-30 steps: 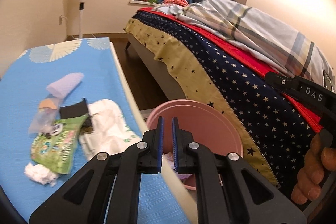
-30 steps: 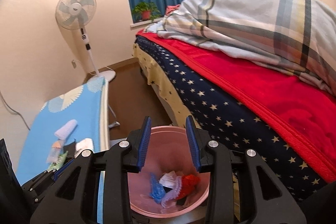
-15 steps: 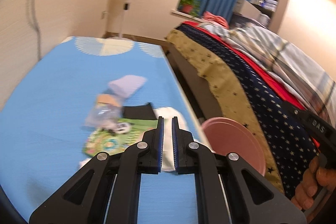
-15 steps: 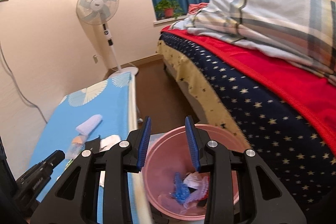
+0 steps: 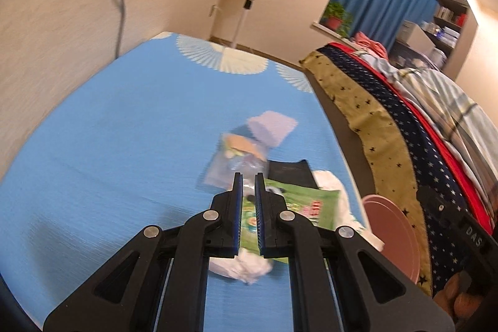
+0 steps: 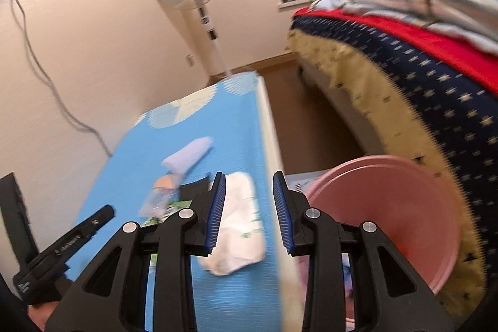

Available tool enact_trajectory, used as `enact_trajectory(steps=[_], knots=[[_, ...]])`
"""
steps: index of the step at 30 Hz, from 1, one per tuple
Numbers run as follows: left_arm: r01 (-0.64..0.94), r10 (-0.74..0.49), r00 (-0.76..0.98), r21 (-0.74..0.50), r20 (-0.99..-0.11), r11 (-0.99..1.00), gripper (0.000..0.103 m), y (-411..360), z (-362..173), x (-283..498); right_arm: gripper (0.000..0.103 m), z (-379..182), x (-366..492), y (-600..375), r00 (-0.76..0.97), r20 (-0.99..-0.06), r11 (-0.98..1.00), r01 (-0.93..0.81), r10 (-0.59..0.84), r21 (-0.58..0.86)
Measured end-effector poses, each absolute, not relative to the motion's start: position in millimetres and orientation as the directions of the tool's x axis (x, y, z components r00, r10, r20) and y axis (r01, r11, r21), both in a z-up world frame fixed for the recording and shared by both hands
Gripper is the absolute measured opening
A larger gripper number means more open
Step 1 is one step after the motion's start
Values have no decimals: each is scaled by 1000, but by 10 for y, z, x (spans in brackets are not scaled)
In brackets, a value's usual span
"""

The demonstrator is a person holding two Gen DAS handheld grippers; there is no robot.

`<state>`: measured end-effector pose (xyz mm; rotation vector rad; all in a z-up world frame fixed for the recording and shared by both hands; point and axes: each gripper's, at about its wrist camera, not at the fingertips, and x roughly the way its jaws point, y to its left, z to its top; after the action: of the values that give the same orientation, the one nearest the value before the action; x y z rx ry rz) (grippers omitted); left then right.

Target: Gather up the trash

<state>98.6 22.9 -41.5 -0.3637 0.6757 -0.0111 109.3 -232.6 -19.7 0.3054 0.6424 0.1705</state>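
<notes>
- The trash lies clustered near the right edge of the blue table (image 5: 109, 145): green packet (image 5: 298, 201), white tissue wad (image 5: 239, 266), clear wrapper (image 5: 230, 164).
- The pink bin (image 6: 389, 207) stands just beside that edge.
- The left gripper (image 5: 248, 207) is held nearly shut and empty; it should be opened before a piece is straddled.
- The right gripper (image 6: 249, 213) is held partly open, empty, above a white cloth (image 6: 239, 226).

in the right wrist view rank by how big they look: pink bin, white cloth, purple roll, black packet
1. pink bin, by far the largest, though it sits close to the camera
2. white cloth
3. purple roll, farther off, so perhaps not truly smaller
4. black packet, partly hidden behind a finger
</notes>
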Motion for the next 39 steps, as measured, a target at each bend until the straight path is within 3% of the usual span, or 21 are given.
enact_trajectory(steps=[20,24,27,39], knots=[[-199,-121,738,-386,-663,901,9,496,-735,1269,34,-736,1600,-1804,632,-689,924,-127,355,360],[-208,-134,733,-407,-666,889,28,524,-793,1343,34,-819,1674,-1773,613,-705,924,-123,357,361],[-209,-145,727,-418,-671,884,36,535,-830,1401,34,-840,1722,-1741,604,-708,922,-132,366,363],[-208,-192,694,-449,-693,869,38,505,-979,1555,32,-917,1859,-1578,578,-711,912,-171,400,373]])
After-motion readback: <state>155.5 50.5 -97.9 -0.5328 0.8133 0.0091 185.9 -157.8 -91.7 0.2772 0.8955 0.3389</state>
